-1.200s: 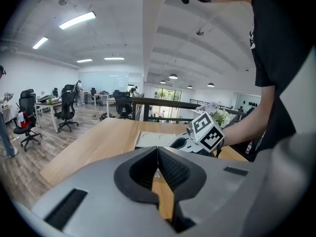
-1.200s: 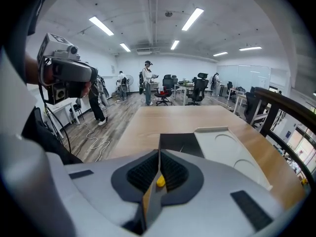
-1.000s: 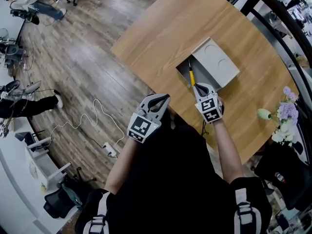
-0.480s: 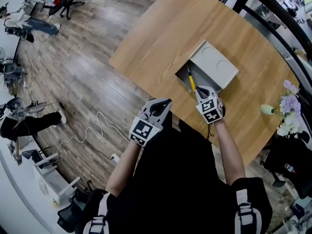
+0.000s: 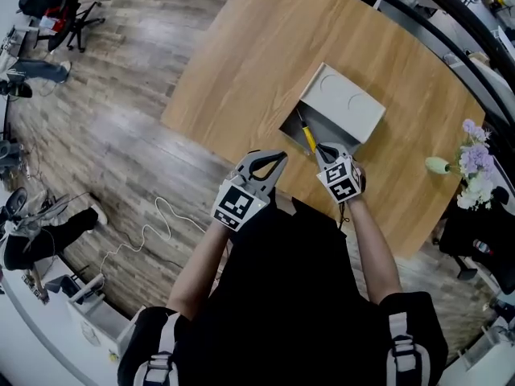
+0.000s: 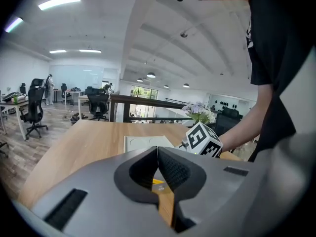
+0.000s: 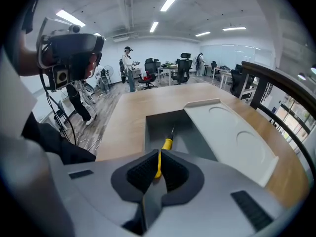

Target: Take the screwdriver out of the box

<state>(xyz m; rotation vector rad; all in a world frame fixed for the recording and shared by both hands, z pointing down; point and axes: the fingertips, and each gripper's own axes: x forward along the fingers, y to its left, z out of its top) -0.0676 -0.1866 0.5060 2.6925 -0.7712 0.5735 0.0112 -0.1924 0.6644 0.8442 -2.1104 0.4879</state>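
A grey open box point(image 5: 299, 124) lies on the wooden table point(image 5: 257, 55), its lid point(image 5: 350, 103) folded back to the right. A yellow-handled screwdriver point(image 5: 307, 137) slants up out of the box's near end. My right gripper point(image 5: 320, 147) is shut on its handle, just above the box's near edge. In the right gripper view the yellow handle point(image 7: 166, 147) runs from between the jaws toward the box point(image 7: 163, 120), with the dark shaft tip pointing into it. My left gripper point(image 5: 273, 161) hangs at the table's near edge, left of the right one, shut and holding nothing.
A vase of flowers point(image 5: 471, 163) stands at the table's right end. A dark railing point(image 5: 451, 30) runs behind the table. White cable point(image 5: 153, 223) lies on the wood floor to the left, with office chairs point(image 5: 68, 18) and a person's legs point(image 5: 40, 232) farther off.
The head view has shifted, so the table sits lower left in it. The right gripper stays shut on the screwdriver at the box's near end. The left gripper stays beside it.
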